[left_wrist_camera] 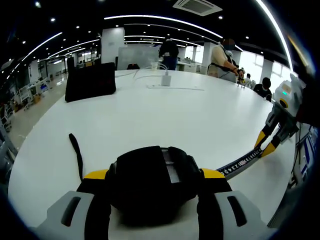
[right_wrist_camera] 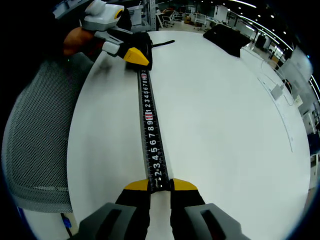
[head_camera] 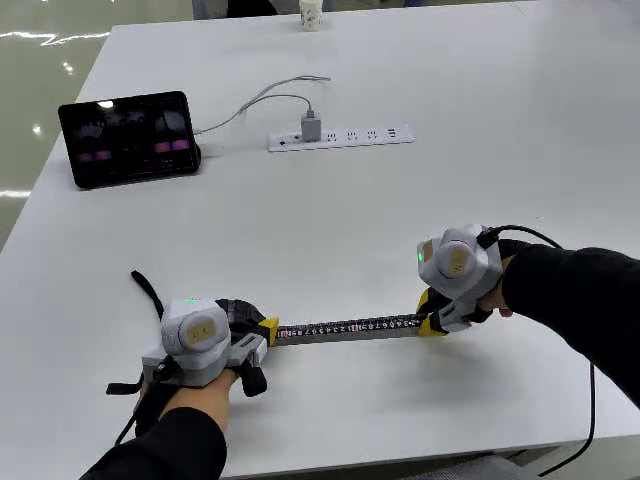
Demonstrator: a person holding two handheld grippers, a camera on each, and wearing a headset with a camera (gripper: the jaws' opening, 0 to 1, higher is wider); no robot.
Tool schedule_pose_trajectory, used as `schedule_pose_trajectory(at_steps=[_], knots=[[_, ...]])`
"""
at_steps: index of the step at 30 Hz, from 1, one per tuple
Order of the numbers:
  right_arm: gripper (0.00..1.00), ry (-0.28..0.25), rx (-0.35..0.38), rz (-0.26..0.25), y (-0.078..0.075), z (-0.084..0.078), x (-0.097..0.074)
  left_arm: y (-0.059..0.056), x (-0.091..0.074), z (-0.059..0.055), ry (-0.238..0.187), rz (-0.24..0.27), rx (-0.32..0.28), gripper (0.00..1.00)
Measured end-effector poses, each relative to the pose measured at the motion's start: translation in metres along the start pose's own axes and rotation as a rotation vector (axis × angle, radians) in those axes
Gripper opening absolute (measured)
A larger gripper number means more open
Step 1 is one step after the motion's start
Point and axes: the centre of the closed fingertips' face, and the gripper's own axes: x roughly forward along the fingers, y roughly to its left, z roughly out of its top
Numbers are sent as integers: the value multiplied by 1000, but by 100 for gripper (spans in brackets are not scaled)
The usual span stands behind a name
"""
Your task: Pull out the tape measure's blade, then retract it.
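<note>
Blade [right_wrist_camera: 150, 130] tip concealed between the clamping jaws of the right gripper [right_wrist_camera: 160, 186]. Tape measure case [left_wrist_camera: 145, 197] flanks covered by the left gripper [left_wrist_camera: 155, 173]. Cup [head_camera: 311, 14] cropped at the head view's top edge; tablet [head_camera: 128, 138] screen illegible.

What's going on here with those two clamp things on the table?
A person holds a gripper in each hand at a white table. The left gripper clamps the black tape measure case, and the right gripper pinches the end of the blade. The blade is pulled out and lies stretched flat across the table between them. It has not been retracted yet.
</note>
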Motion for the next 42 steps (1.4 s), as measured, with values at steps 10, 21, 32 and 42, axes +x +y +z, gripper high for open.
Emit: schedule_pose_trajectory(at_steps=[10, 21, 32, 42], knots=[[11, -2, 5, 1, 0, 2, 1, 0, -1, 0, 2, -1, 0, 65], [11, 6, 5, 3, 0, 4, 2, 0, 0, -1, 7, -2, -1, 65], [11, 11, 3, 4, 1, 7, 3, 0, 0, -1, 10, -7, 2, 65], [11, 11, 11, 3, 1, 9, 4, -1, -2, -1, 17, -9, 2, 65]])
